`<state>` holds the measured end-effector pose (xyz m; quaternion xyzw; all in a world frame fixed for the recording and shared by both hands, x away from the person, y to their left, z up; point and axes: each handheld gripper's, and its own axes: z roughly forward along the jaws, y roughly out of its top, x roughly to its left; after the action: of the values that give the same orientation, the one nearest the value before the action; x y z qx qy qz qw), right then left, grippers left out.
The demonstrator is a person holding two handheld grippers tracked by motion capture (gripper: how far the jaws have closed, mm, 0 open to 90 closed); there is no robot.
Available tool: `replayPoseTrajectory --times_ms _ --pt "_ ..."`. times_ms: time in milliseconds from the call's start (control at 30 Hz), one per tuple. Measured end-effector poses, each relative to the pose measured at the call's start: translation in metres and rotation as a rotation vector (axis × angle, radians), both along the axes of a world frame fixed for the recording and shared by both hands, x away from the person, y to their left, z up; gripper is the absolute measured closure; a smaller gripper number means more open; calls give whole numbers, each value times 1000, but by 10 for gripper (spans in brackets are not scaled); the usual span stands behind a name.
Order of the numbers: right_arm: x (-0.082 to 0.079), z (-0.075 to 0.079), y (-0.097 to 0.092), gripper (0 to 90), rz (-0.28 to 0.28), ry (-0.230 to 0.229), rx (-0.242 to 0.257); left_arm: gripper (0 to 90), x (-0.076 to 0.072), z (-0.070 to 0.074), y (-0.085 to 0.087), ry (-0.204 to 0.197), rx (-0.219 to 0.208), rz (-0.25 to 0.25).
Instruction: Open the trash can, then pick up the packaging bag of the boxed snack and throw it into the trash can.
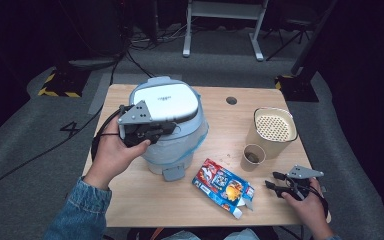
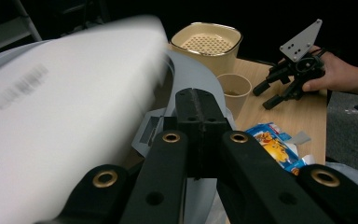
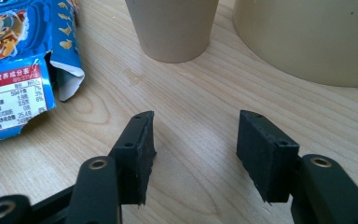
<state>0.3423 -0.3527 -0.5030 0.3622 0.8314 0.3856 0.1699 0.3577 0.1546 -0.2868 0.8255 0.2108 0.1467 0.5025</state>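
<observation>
left gripper (image 1: 166, 128) jaws closed, pressed at white bin lid (image 1: 167, 100) at table's left (lid blurred, mid-swing?); right gripper (image 3: 193, 156) half open, empty, resting near paper cup (image 1: 253, 157). Next: finish moving the lid

snack box (image 1: 223, 186) between bin (image 1: 172, 131) and cup (image 1: 253, 156)

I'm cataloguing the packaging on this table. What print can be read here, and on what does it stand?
"营养成分表": heading of the red nutrition panel on the blue snack box.
Figures below it: too small to read surely.
Box front artwork lettering: not legible.
Grey mark on the white bin lid: blurred, unreadable.
</observation>
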Motion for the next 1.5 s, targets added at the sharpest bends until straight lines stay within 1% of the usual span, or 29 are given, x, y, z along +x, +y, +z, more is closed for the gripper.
replayPoseTrajectory --times_ms 33,100,267,300,367,467,533,567,600,700,733,767,800,867,900,933,967,1000,1067,1133,1200,1233,1267,1300,1367,1400,1433,1467,1500 --pt "0 0 0 465 0 0 0 900 0 0 0 1 6 0" --pt "0 0 0 465 0 0 0 900 0 -1 -1 15 -5 -15" --pt "0 0 0 465 0 0 0 900 1 -2 -1 19 -29 -21" --pt "0 0 0 465 0 0 -1 843 0 -2 -1 16 -40 -18" --pt "0 0 0 465 0 0 0 674 -1 -2 -2 9 -52 -4" --pt "0 0 0 465 0 0 -1 546 -3 -3 -2 -4 -66 -3" --pt "0 0 0 465 0 0 -1 523 -6 -1 -2 -12 -81 -7" --pt "0 0 0 464 -1 -1 -2 511 -11 -1 -2 -4 -94 -22" --pt "0 0 0 464 -1 -1 -2 501 -11 -1 -2 -4 -94 -22" --pt "-1 0 0 508 7 0 -1 469 -25 -4 1 -6 -78 -27" --pt "-1 0 0 508 7 0 -1 462 -25 -4 1 -6 -78 -27" --pt "-1 1 0 523 19 1 -3 454 -32 -8 4 0 -73 -24" --pt "-1 1 0 523 19 1 -3 447 -32 -8 4 0 -73 -24" --pt "-4 7 3 520 38 -8 7 430 -42 -19 9 19 -85 -23" --pt "-5 11 5 519 46 -9 19 413 -45 -23 10 43 -65 -15" --pt "-5 11 5 519 46 -9 19 414 -45 -23 10 43 -65 -15" --pt "-7 15 6 513 53 -11 28 414 -49 -28 12 38 -47 -11" --pt "-8 23 10 504 71 -14 45 398 -51 -31 13 35 -41 -5" --pt "-9 26 11 502 76 -16 44 393 -55 -38 16 38 -41 0" --pt "-14 33 19 490 102 -28 46 379 -60 -48 19 44 -40 8" --pt "-16 35 22 490 104 -14 48 377 -61 -52 20 47 -30 11" --pt "-20 38 27 486 109 18 41 373 -63 -62 23 58 -22 20" --pt "-20 38 27 486 109 18 41 371 -63 -62 23 58 -22 20" --pt "-23 40 31 481 124 15 32 370 -64 -71 25 61 -11 26" --pt "-23 41 33 480 131 15 31 366 -64 -76 26 63 -7 32" --pt "-26 45 38 475 149 12 25 359 -64 -89 28 81 0 39" --pt "-26 45 38 475 149 12 25 357 -64 -89 28 81 0 39" --pt "-29 48 43 469 167 15 26 350 -63 -103 28 111 11 36" --pt "-31 49 45 463 174 16 27 348 -63 -103 28 111 11 36"
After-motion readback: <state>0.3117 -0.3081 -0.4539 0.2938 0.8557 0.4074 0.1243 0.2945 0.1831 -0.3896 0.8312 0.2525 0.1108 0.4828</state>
